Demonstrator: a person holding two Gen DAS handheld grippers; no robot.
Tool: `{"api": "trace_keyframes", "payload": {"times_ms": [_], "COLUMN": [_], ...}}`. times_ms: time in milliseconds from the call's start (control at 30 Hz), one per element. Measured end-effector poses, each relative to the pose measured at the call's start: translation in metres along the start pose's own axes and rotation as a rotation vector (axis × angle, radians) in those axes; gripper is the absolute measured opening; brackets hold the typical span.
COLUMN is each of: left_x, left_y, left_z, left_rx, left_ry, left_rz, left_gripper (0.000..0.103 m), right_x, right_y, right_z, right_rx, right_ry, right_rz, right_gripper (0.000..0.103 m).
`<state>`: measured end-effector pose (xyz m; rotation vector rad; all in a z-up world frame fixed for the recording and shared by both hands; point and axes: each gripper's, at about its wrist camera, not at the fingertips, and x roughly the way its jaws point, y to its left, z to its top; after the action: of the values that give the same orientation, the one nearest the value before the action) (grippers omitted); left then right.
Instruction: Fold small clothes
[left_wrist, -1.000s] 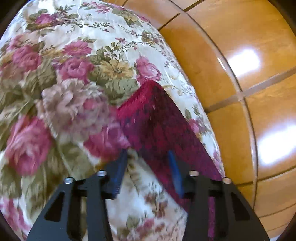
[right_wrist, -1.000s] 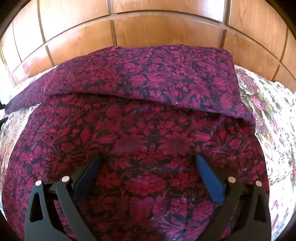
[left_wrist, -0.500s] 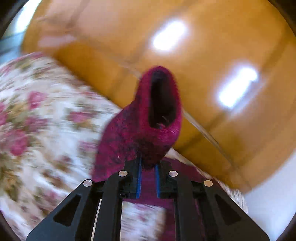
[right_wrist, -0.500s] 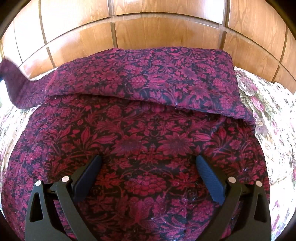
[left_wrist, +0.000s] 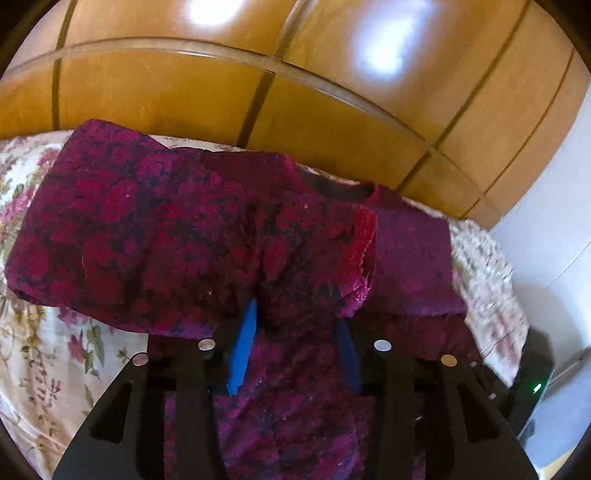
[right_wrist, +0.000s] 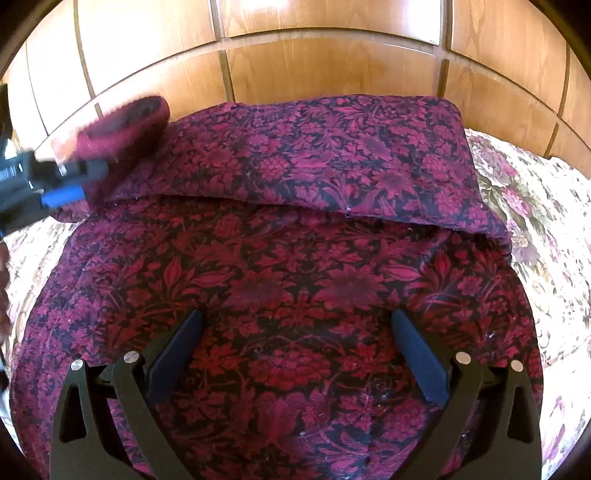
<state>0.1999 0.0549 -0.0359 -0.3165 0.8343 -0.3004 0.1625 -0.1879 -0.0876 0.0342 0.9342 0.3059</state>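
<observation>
A dark red floral garment (right_wrist: 295, 288) lies flat on the bed, its right sleeve (right_wrist: 332, 158) folded across the top. My left gripper (left_wrist: 295, 332) is shut on the left sleeve (left_wrist: 166, 229) and holds it lifted over the garment's body; the cloth hides its fingertips. The left gripper (right_wrist: 62, 184) also shows blurred at the left edge of the right wrist view, with the sleeve cuff (right_wrist: 125, 122) raised. My right gripper (right_wrist: 295, 339) is open and empty, low over the middle of the garment.
A cream bedspread with pink roses (left_wrist: 48, 354) covers the bed (right_wrist: 546, 236). A glossy wooden headboard (right_wrist: 325, 62) stands right behind the garment. A dark device with a green light (left_wrist: 535, 387) sits at the right edge by a white wall.
My left gripper closed on the left sleeve, lifted it off the bedspread and swung it in over the garment. The right gripper has not moved.
</observation>
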Motion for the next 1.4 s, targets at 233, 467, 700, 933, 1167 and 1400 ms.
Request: {"api": "trace_keyframes", "payload": {"times_ms": [233,467,700,933,1167,1400], "left_x": [-0.048,-0.074,-0.068,-0.057,-0.051,-0.048], "left_y": [0.028,0.057,0.05,0.046,0.051,0.046], "left_z": [-0.021,-0.057,-0.079,-0.091,-0.092,-0.089], "left_rx": [-0.033,-0.168,-0.17,-0.121,-0.148,-0.123], "left_ry": [-0.078,-0.082,-0.041,-0.012,0.01,0.024], "left_rz": [-0.029,-0.034,-0.018,0.036,0.038,0.065], "left_gripper": [0.077,0.077,0.077,0.077,0.077,0.077], "right_x": [-0.018,-0.01,0.045,-0.046,-0.095,-0.048], "right_y": [-0.008,0.023,0.08,0.06,-0.021,-0.103], "right_z": [0.012,0.055,0.093,0.126,0.143,0.118], "right_rx": [0.067,0.184,0.181,0.109,0.17,0.335], "right_ry": [-0.018,-0.008,0.097,-0.166,-0.295,-0.181], "right_rz": [0.075,0.355,0.422,0.338,0.189,0.058], "right_gripper": [0.09,0.067,0.028,0.009,0.009,0.008]}}
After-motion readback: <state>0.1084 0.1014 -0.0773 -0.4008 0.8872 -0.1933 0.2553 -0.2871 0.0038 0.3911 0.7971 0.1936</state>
